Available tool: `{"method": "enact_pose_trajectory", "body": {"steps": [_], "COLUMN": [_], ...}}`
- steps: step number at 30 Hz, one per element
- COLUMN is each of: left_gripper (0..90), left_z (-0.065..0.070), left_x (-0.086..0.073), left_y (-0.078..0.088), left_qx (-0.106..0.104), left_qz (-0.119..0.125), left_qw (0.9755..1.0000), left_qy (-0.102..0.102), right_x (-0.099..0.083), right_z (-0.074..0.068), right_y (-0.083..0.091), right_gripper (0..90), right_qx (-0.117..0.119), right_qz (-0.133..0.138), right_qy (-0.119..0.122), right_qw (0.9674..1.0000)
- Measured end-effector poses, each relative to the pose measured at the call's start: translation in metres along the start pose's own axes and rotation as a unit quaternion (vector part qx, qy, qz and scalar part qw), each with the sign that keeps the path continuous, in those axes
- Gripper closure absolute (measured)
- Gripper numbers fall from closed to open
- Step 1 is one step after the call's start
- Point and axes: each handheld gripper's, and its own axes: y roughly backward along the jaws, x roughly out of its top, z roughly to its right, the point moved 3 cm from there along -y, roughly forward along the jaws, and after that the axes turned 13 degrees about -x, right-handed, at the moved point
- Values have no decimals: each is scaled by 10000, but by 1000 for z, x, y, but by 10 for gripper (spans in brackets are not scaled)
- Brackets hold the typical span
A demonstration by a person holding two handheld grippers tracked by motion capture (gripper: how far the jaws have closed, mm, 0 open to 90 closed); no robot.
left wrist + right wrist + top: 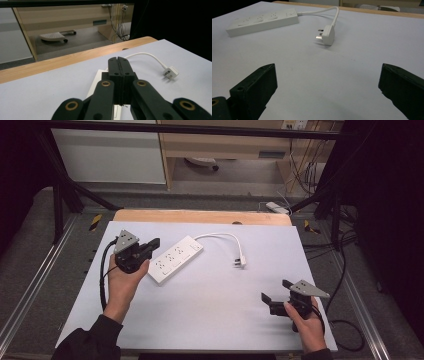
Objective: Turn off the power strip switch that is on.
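Observation:
A white power strip [175,259] lies slantwise on the white table top [215,315]. Its white cord [220,235] curves round to a plug [240,262] lying loose on the table. My left gripper [151,245] hovers at the strip's left end, jaws pressed flat together with nothing between them. In the left gripper view the shut jaws [118,60] cover part of the strip [96,86], and the plug [171,73] lies to the right. My right gripper [276,290] stands open at the front right, empty. The right gripper view [327,82] looks toward the plug [327,35] and strip [262,22].
A wooden edge [200,216] runs along the table's far side. Black frame bars [65,195] stand at the back corners. Cables [345,270] lie on the floor to the right. A wooden cabinet [225,145] stands behind.

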Motion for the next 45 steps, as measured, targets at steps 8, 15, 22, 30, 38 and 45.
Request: {"method": "enact_pose_trajectory", "body": {"steps": [8,15,22,30,38,45], "left_gripper": [900,900,900,900,900,900], "left_z": [-2,-5,-7,-9,-15,-18], "left_x": [1,-5,-13,-22,-35,-43], "left_y": [-7,-15,-22,-26,-29,-31], "left_qx": [-23,-43,-41,-55,-40,-21], "left_qz": [-170,-356,-526,-761,-941,-1086], "left_qw": [9999,9994,9986,9971,9955,9939], "left_qy": [-18,-27,6,16,111,165], "right_x": [0,0,0,0,0,0], "right_z": [0,0,0,1,1,1], "right_y": [0,0,0,0,1,0], "right_gripper": [24,24,24,24,24,24], "right_qx": [-8,-8,4,0,-5,0], "right_qz": [9,0,-7,2,-1,-3], "right_qy": [21,2,-4,-28,-39,-28], "right_qw": [10000,10000,10000,10000,10000,10000]}}
